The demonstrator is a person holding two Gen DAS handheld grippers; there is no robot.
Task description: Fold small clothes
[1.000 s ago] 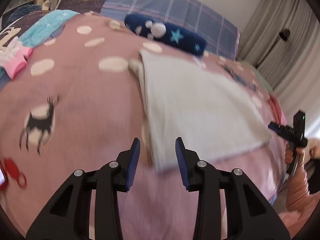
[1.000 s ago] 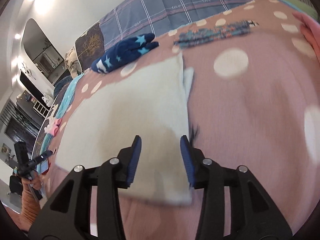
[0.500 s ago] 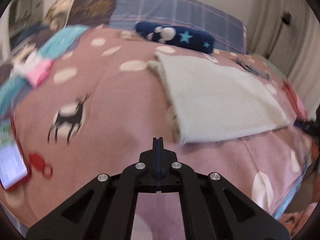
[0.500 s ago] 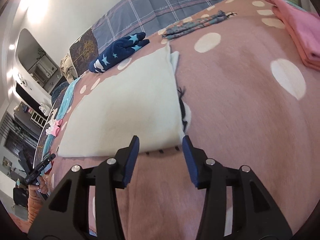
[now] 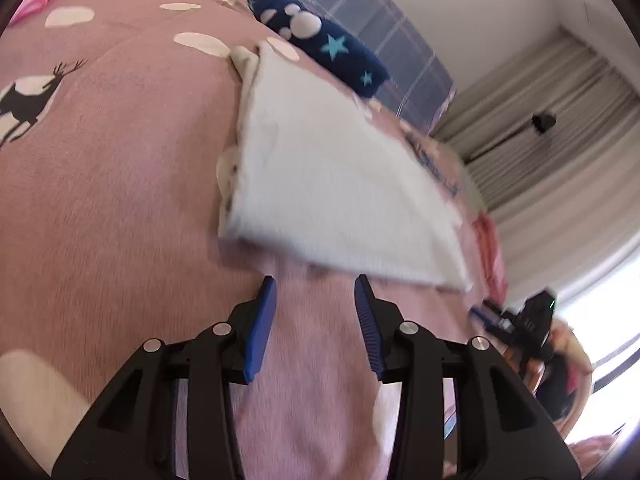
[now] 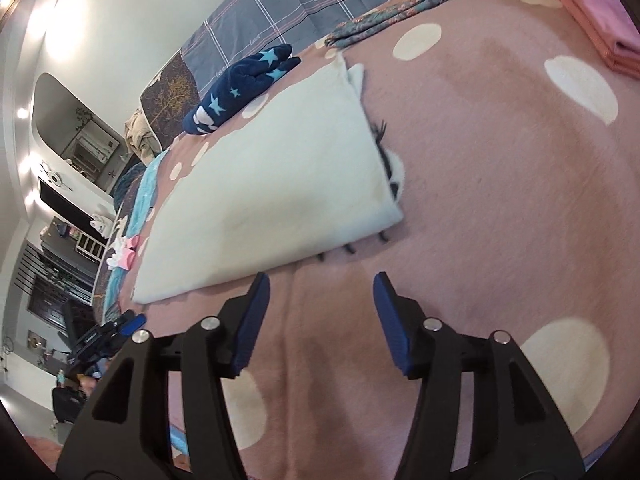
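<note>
The folded white garment lies flat on the pink spotted blanket that covers the bed, and both claws sit just short of its near edge. The left claw has its blue pads apart and spreading, nothing between them but blanket, the garment's near hem just beyond the tips. Over on the other side, the right claw is also parted and widening, empty, with the garment's near edge a little way ahead of it. A dark printed piece peeks out from under the garment's right side in the right wrist view. Beyond the garment, at the far side, a navy star-patterned item lies on the blanket, and a folded pink cloth sits far right. Each claw shows up small in the other's view, off at the edge.
</note>
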